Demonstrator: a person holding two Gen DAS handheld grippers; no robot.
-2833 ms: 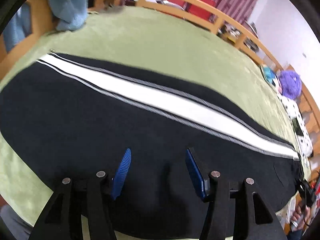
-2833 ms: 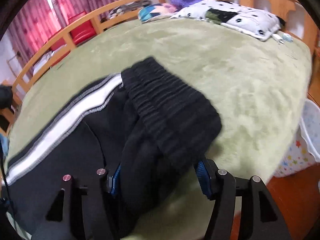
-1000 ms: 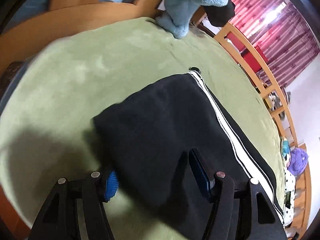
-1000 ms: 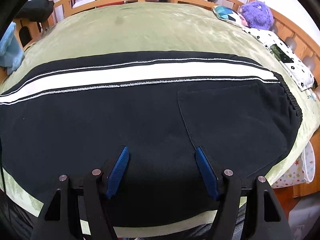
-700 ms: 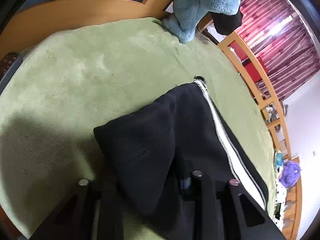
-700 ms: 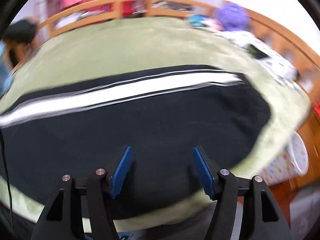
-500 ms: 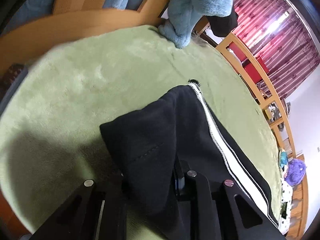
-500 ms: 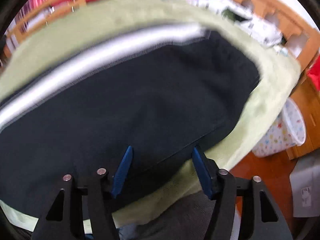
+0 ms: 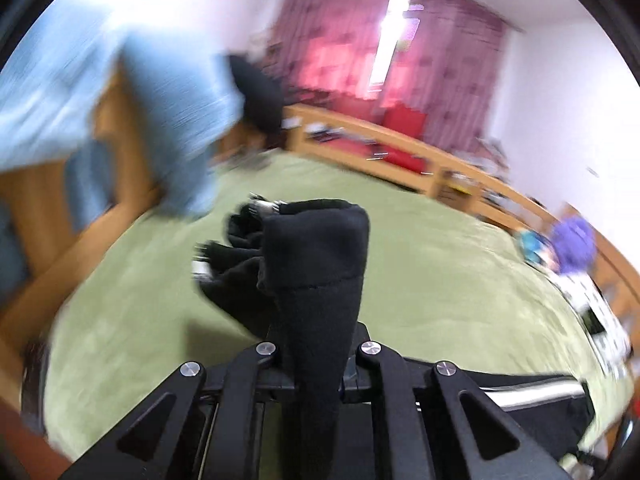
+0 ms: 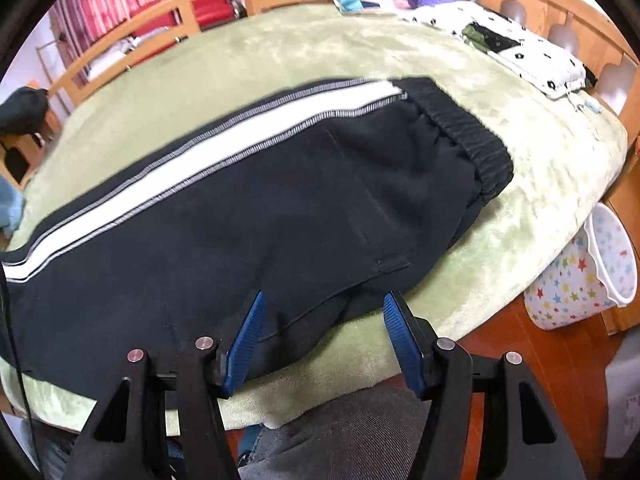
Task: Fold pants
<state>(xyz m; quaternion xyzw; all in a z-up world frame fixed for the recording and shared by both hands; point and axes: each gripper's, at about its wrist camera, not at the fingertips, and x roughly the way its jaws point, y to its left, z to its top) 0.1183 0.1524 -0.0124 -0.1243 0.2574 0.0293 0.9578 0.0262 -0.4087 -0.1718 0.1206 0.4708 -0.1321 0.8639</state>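
Left wrist: left gripper [image 9: 318, 376] jaws clenched on pants [image 9: 316, 264] cuff, limp, soft fleece drooping; right gripper [image 10: 322, 338] jaws released over waist end, best pinched at the hem.

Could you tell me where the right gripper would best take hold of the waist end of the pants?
Probably the elastic waistband at its near corner, coming from the bed's near edge. The thick ribbed band lies flat and bare there. The open right gripper hangs over that edge.

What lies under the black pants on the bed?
Under the pants the green blanket shows around their edges; whatever sits directly beneath the fabric is covered.
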